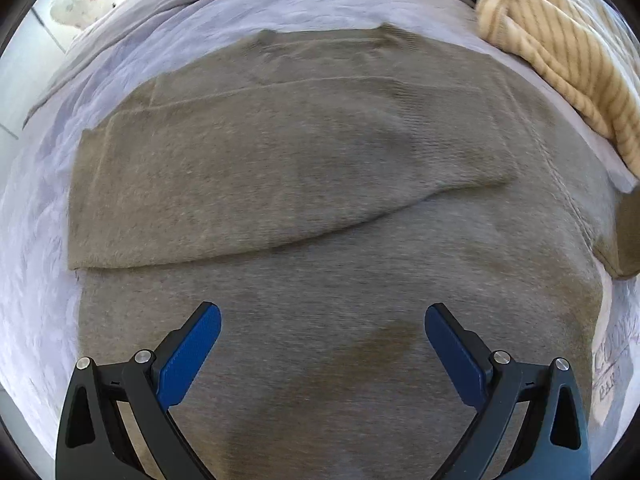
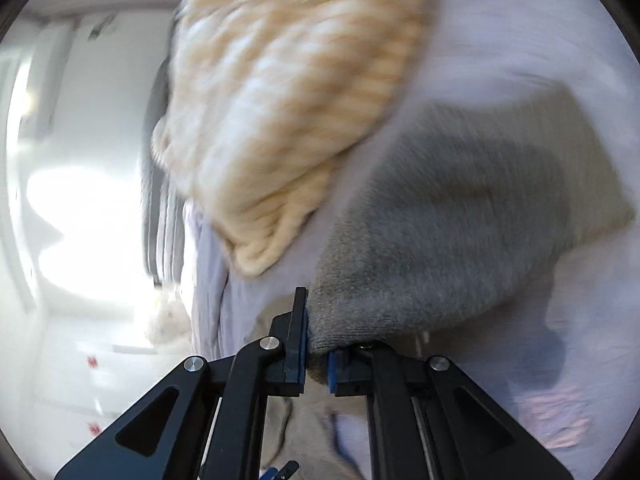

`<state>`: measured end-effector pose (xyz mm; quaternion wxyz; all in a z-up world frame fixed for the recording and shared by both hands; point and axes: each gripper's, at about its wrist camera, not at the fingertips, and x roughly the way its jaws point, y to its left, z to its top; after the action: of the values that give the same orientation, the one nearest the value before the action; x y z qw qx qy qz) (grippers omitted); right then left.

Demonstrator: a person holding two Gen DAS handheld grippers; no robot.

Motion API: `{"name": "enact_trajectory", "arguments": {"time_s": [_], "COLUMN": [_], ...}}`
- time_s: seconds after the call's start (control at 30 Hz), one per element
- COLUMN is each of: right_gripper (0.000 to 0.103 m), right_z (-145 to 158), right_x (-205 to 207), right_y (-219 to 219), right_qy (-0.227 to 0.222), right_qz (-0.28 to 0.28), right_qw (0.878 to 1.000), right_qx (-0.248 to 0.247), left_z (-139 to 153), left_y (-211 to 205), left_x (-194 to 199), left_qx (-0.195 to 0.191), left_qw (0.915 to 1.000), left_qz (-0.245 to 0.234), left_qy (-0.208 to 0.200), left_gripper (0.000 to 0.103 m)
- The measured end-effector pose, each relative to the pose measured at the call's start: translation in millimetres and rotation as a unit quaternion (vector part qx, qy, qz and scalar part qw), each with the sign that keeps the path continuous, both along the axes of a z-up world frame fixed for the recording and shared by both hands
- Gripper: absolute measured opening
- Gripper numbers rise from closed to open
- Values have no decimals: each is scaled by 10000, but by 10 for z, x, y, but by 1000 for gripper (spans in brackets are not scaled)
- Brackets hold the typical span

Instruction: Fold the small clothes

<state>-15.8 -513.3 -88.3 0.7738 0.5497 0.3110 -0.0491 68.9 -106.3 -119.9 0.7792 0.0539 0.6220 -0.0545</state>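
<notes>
A grey-olive knit garment lies spread on the pale lilac bed cover, with one part folded across its upper half. My left gripper hovers just above its near part, pointing steeply down, jaws wide apart with nothing between the blue pads. In the right wrist view my right gripper is shut on an edge of the same grey garment and holds that part raised off the bed; the picture is blurred by motion.
A cream and tan striped knit lies heaped at the far right of the bed, close beside the grey garment; in the right wrist view the striped knit fills the upper middle. A white printed cloth lies at the right edge. A bright wall is left.
</notes>
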Motion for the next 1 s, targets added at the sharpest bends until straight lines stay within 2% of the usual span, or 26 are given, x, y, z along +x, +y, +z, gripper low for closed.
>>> {"name": "enact_trajectory", "arguments": {"time_s": [0.2,0.37,0.47,0.53,0.63,0.73,0.77,0.83,0.9,0.93,0.97,1.0], "right_gripper": [8,8,8,8,9,12,13,18,33,46,51,51], "right_z": [450,594,518,424,129,-205,-293,-438,-483,-491,-479,-450], "right_x": [689,1193,1399,1498,1615,1663,1667,1556,1453,1432,1388,1351], "right_y": [745,1646,2185,2557,3017,3242,3244,3218,3141,3049,2977,2908], "right_qy": [-230,-250,-123,-22,315,777,928,1175,1186,1153,1104,1080], "right_qz": [1112,2160,2744,3113,3572,3738,3723,3622,3470,3338,3170,3003], "right_qw": [9899,9620,9396,9204,8992,8900,8901,8991,9135,9229,9318,9385], "right_qx": [-845,-1649,-2042,-2367,-2506,-2493,-2461,-2161,-1760,-1537,-1382,-1318], "left_z": [26,24,21,11,-19,-28,-28,-32,-22,-16,1,9], "left_y": [274,576,782,912,1098,1256,1319,1421,1504,1560,1582,1628], "left_x": [71,119,125,142,174,209,233,268,275,289,290,298], "left_qx": [-14,-39,-56,-12,7,2,12,6,-35,-86,-125,-184], "left_qw": [9998,9988,9980,9973,9963,9953,9950,9945,9941,9939,9937,9935], "left_qz": [179,482,624,724,857,958,985,1031,1059,1071,1075,1080], "left_qy": [-37,-32,-56,-101,-101,-144,-165,-204,-237,-264,-284,-312], "left_gripper": [102,102,102,102,102,102,102,102,102,102,102,102]}}
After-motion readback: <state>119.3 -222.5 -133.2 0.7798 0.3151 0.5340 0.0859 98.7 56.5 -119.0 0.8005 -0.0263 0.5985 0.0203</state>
